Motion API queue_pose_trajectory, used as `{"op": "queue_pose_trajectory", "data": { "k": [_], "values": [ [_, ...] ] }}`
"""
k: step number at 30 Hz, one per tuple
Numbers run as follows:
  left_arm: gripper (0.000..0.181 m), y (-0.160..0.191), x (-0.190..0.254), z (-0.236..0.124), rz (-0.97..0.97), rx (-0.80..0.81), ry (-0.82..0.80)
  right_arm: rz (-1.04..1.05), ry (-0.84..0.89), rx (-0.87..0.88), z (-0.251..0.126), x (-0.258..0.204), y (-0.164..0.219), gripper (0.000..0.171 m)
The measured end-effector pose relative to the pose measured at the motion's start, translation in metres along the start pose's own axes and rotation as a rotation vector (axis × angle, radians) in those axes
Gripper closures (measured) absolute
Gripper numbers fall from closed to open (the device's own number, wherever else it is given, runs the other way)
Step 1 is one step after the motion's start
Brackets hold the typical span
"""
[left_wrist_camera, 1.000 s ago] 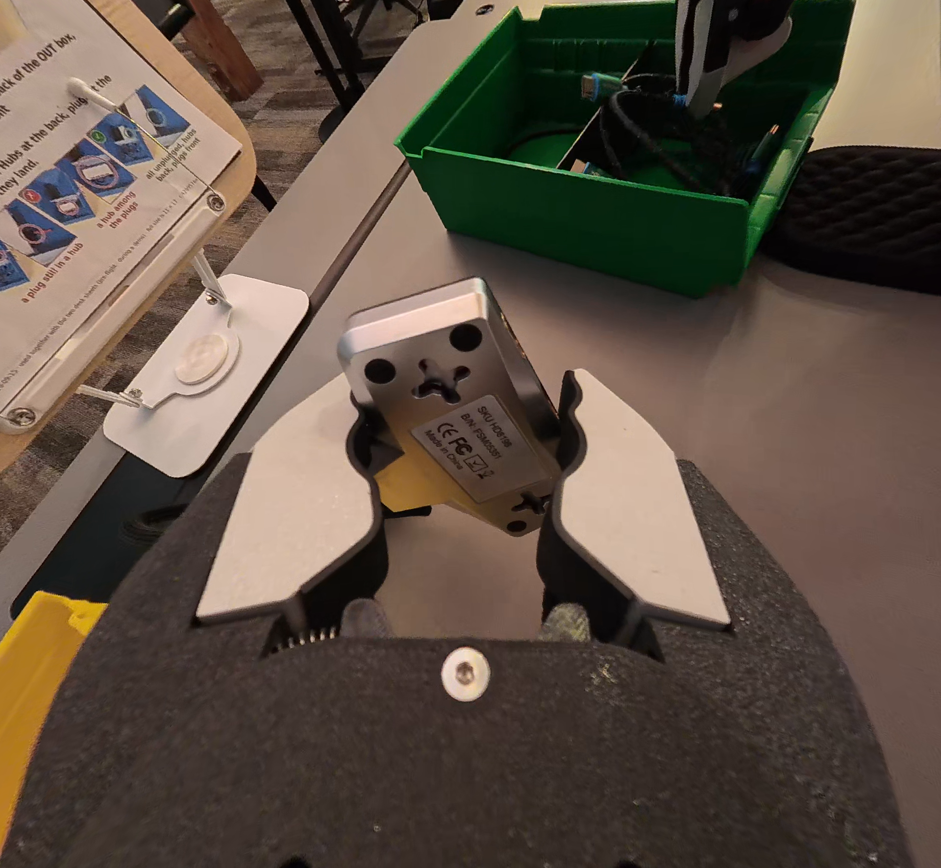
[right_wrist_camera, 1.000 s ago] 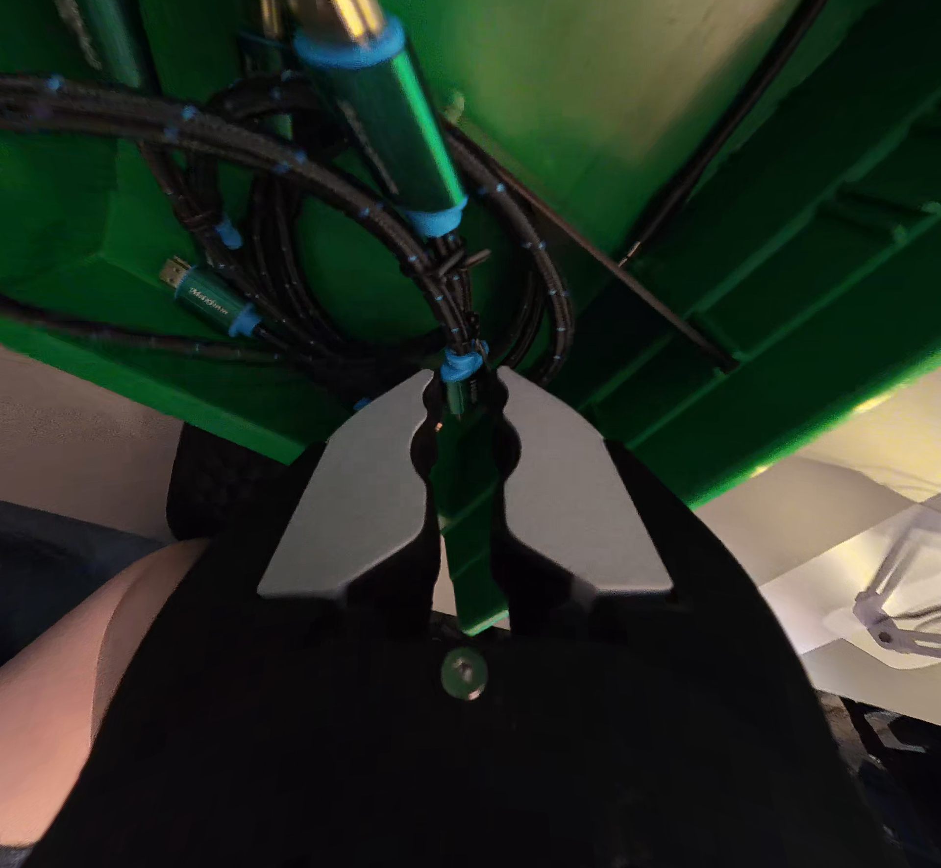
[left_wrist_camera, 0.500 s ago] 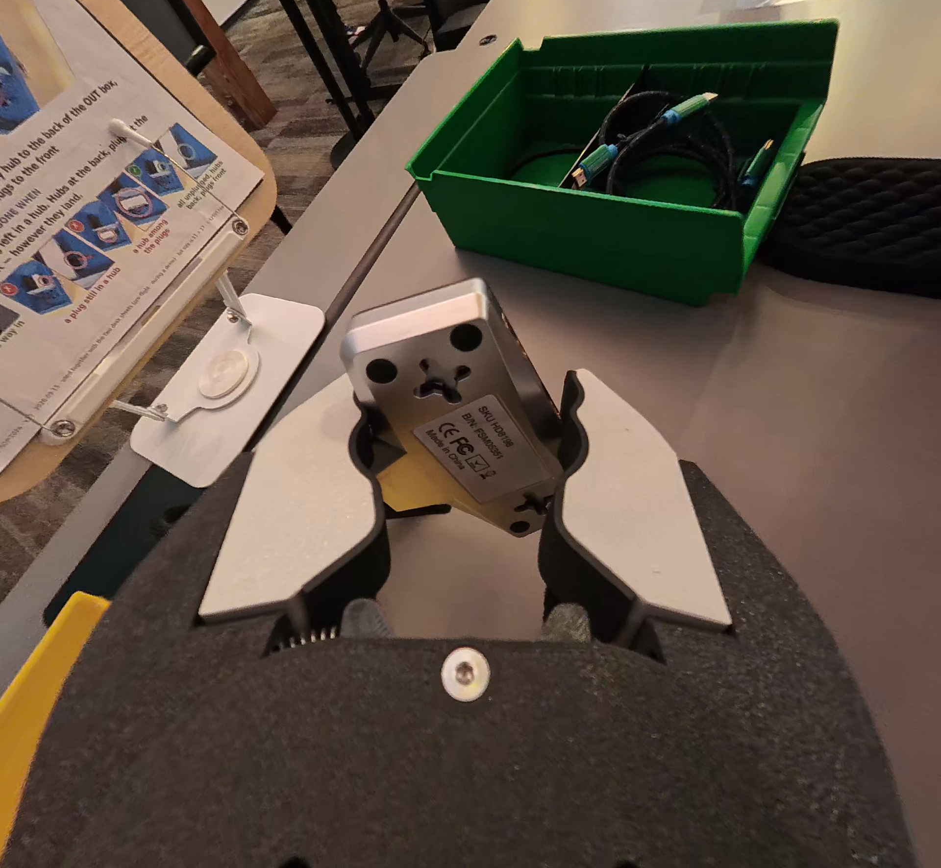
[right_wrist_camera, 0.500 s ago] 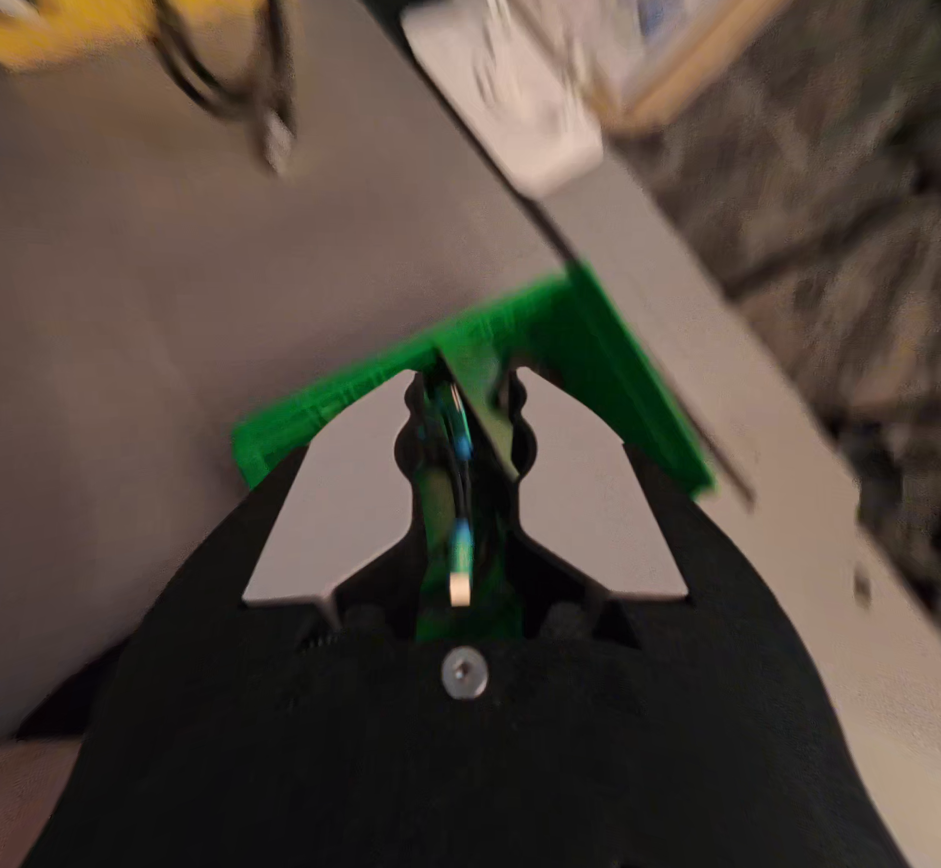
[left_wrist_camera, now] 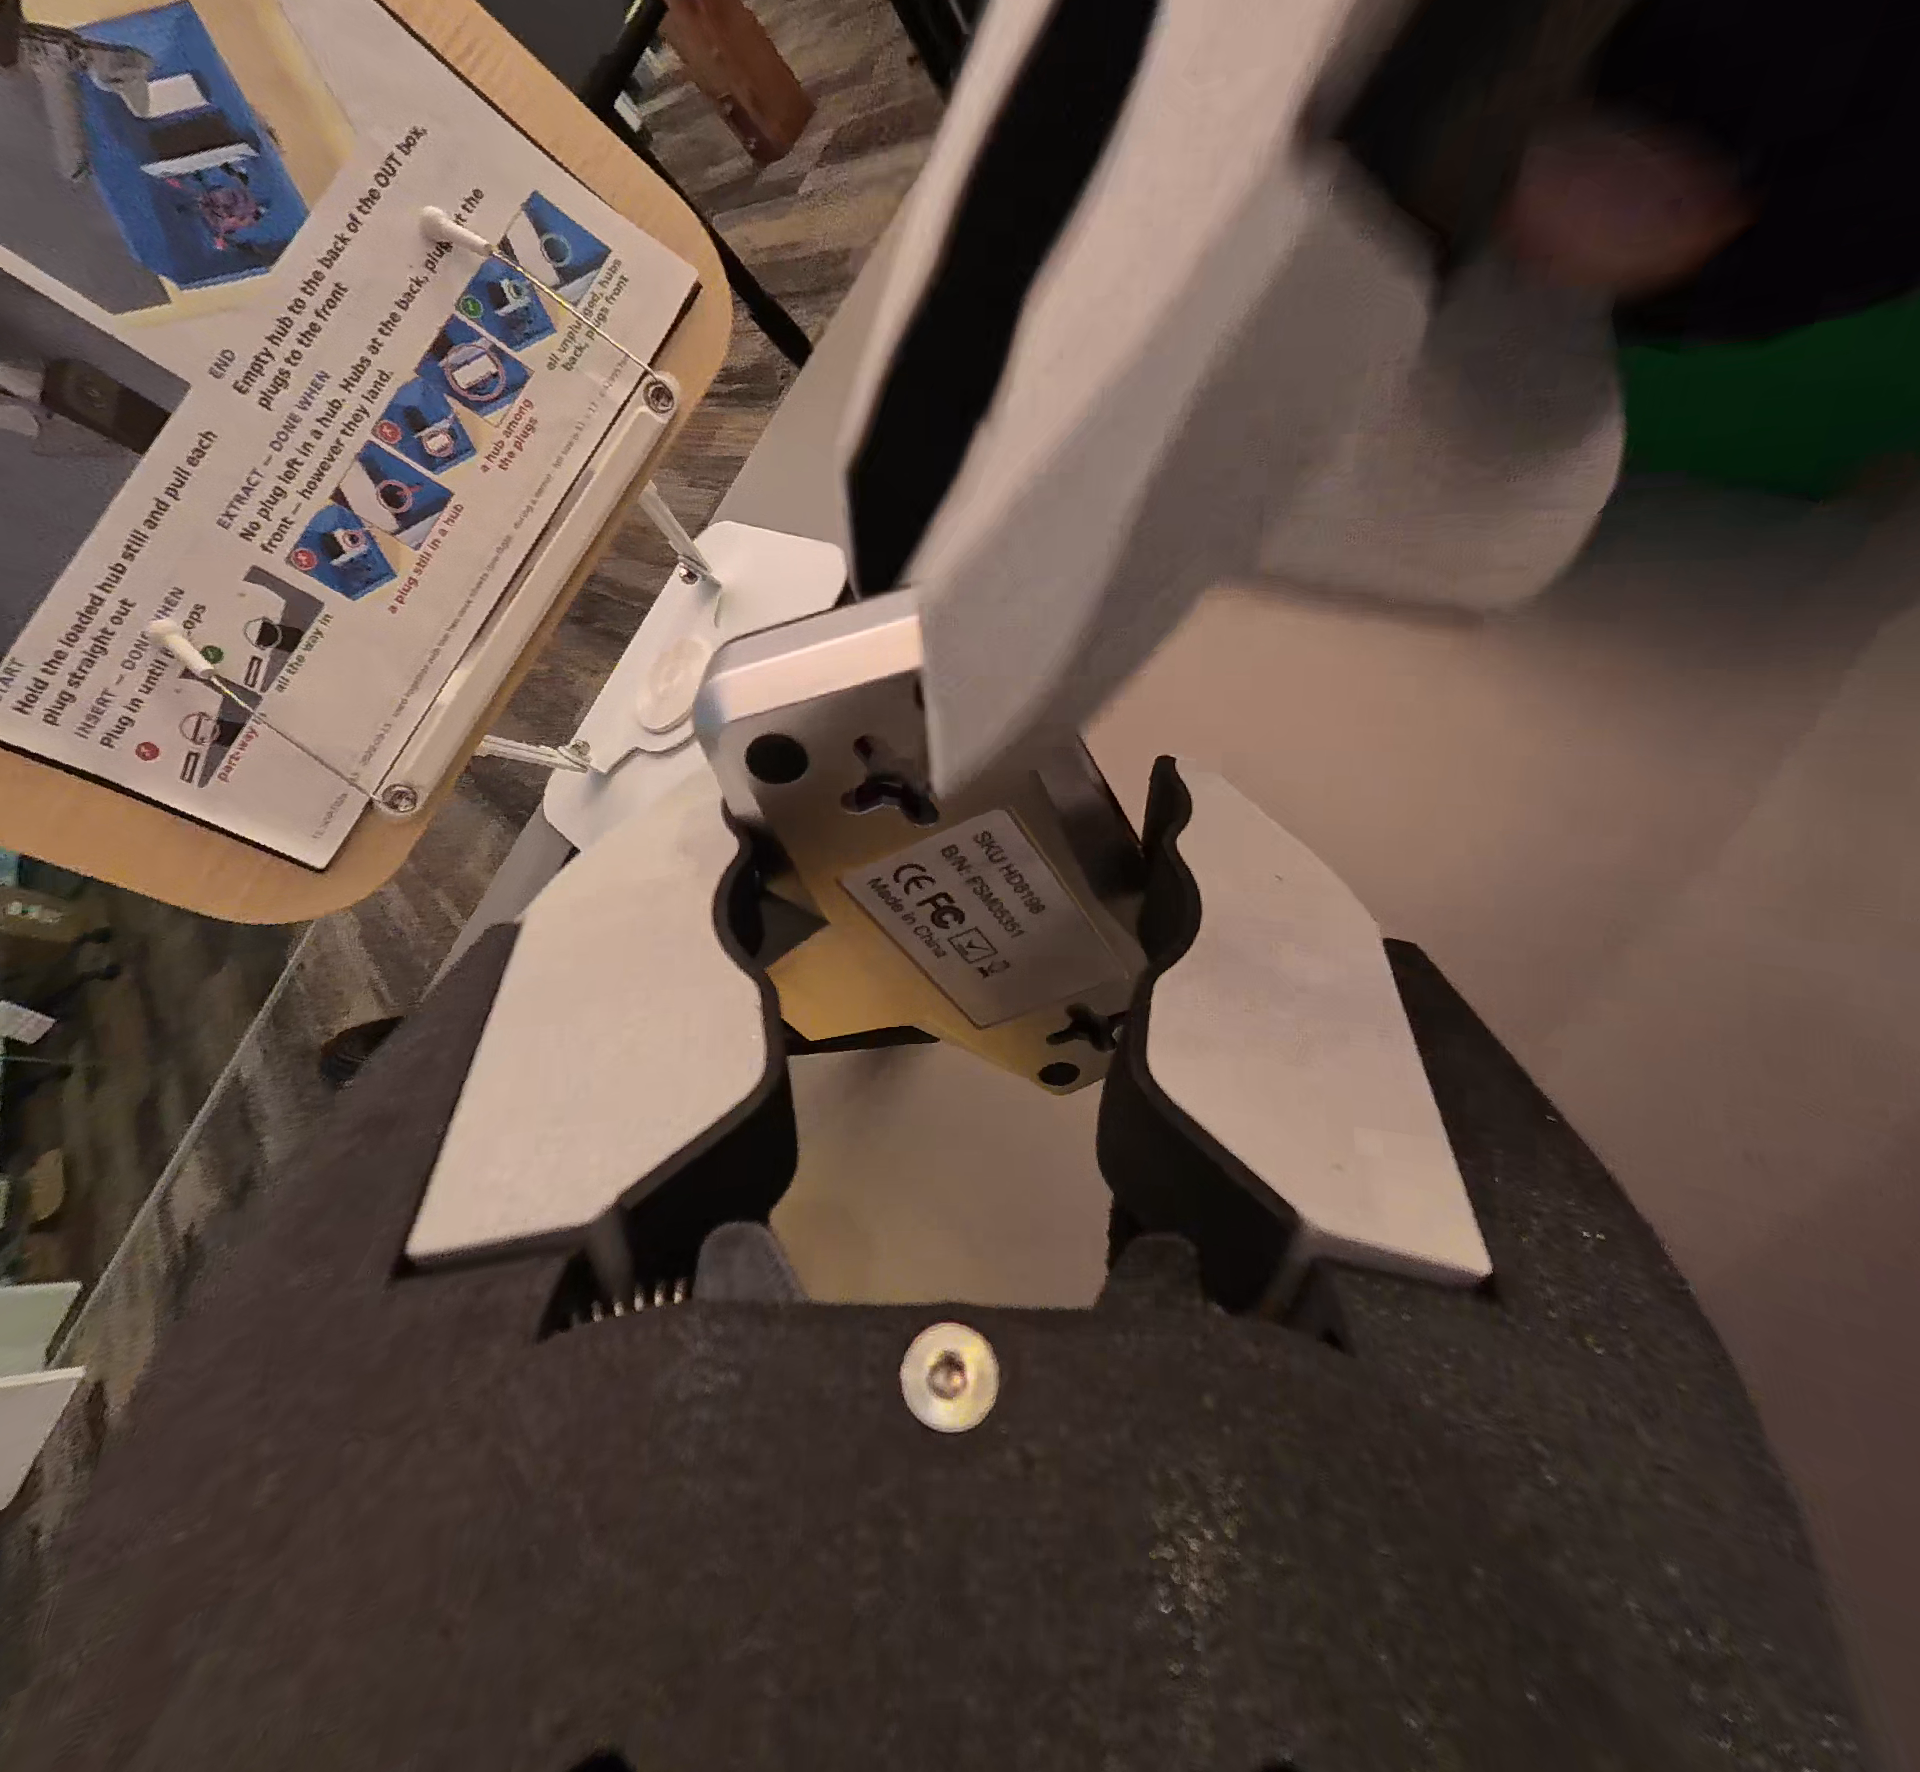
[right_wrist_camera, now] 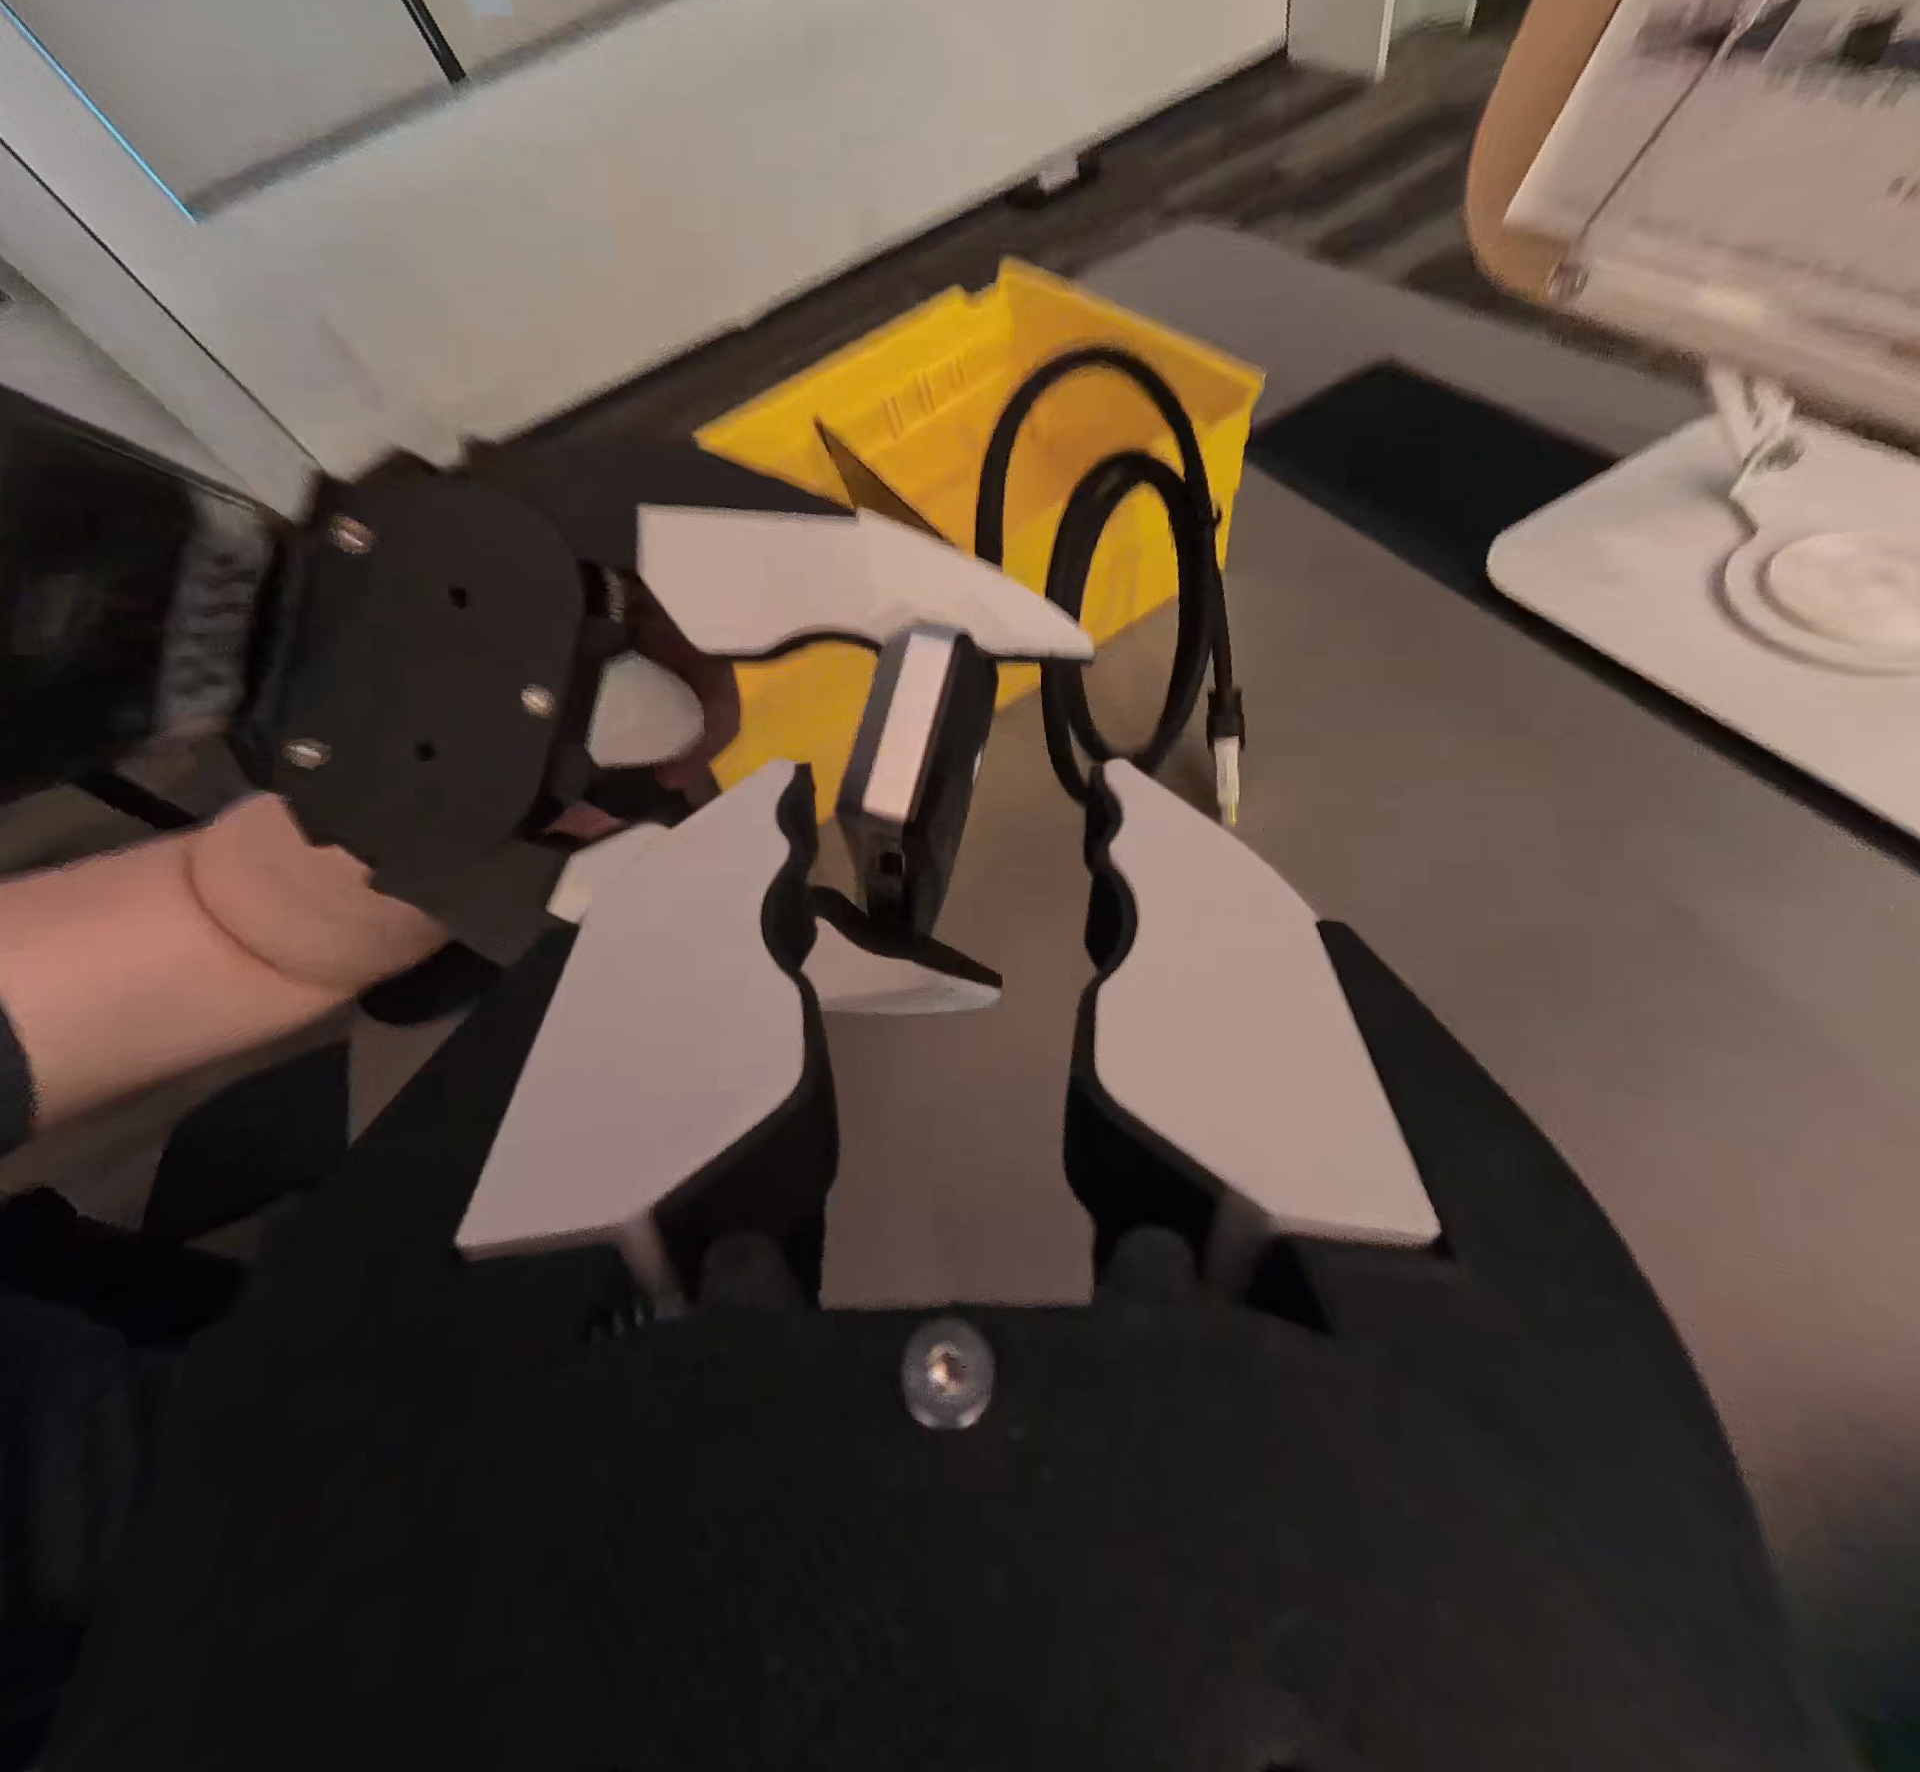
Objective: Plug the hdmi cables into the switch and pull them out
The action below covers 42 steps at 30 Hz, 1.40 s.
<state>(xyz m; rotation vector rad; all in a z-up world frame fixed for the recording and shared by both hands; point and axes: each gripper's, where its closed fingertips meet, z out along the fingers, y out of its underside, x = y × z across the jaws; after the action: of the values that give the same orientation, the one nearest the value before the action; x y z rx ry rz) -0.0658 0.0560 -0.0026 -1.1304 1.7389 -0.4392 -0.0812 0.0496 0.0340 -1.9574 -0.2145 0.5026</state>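
Note:
My left gripper (left_wrist_camera: pixel 951 818) is shut on the silver switch (left_wrist_camera: pixel 935 849), held tilted above the grey table with its labelled underside towards the camera. The right wrist view shows the switch (right_wrist_camera: pixel 914 746) edge-on between the left gripper's fingers (right_wrist_camera: pixel 831 579). A black cable (right_wrist_camera: pixel 1132 600) loops from the switch, and its plug (right_wrist_camera: pixel 1228 777) hangs free. My right gripper (right_wrist_camera: pixel 945 787) is open and empty, just in front of the switch. In the left wrist view its fingers (left_wrist_camera: pixel 1091 423) come down from above, close over the switch's top. No HDMI plug shows in either gripper.
A yellow bin (right_wrist_camera: pixel 935 392) stands behind the switch. A corner of the green bin (left_wrist_camera: pixel 1787 413) shows at the right. An instruction board (left_wrist_camera: pixel 312 372) on a white stand (right_wrist_camera: pixel 1714 600) sits at the table's edge. A hand (right_wrist_camera: pixel 239 922) holds the left gripper. Only a small space, under 4 cm, lies between the two pairs of fingers.
My right gripper left the green bin with a green-blue plug, swung over to the switch, and is now open with no plug in it. The left gripper kept hold of the switch.

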Motion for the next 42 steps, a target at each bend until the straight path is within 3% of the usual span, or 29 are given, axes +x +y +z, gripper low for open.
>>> {"op": "queue_pose_trajectory", "data": {
  "k": [1,2,7,11,17,22,26,31,36,42],
  "values": [
    [0.110,0.001,0.001,0.002,0.010,-0.006,-0.004,-0.014,0.003,-0.063,0.008,0.001,0.012,0.128],
    [0.111,0.004,0.002,0.004,0.031,-0.020,-0.005,-0.029,-0.042,-0.104,0.013,-0.004,0.020,0.148],
    [0.101,-0.001,-0.005,0.003,0.108,0.002,-0.124,-0.036,-0.053,-0.071,0.014,0.004,0.016,0.152],
    [0.105,-0.021,0.002,-0.013,0.071,0.086,-0.088,-0.007,-0.044,-0.019,-0.014,0.023,0.001,0.153],
    [0.102,-0.039,0.008,-0.041,0.021,0.137,-0.009,0.132,0.103,0.153,-0.127,0.103,-0.021,0.153],
    [0.102,-0.037,0.010,-0.045,-0.005,0.129,0.047,0.246,0.187,0.433,-0.237,0.152,-0.025,0.153],
    [0.102,-0.030,0.014,-0.039,0.004,0.089,0.066,0.288,0.165,0.667,-0.296,0.162,-0.031,0.152],
    [0.103,-0.027,0.017,-0.035,0.018,0.067,0.069,0.228,0.097,0.884,-0.330,0.139,-0.057,0.153],
    [0.104,-0.025,0.010,-0.033,-0.003,0.067,0.073,0.098,0.232,0.752,-0.320,0.128,-0.092,0.153],
    [0.104,-0.026,0.002,-0.037,-0.011,0.081,0.057,0.034,0.396,0.651,-0.353,0.132,-0.114,0.152]
  ]
}}
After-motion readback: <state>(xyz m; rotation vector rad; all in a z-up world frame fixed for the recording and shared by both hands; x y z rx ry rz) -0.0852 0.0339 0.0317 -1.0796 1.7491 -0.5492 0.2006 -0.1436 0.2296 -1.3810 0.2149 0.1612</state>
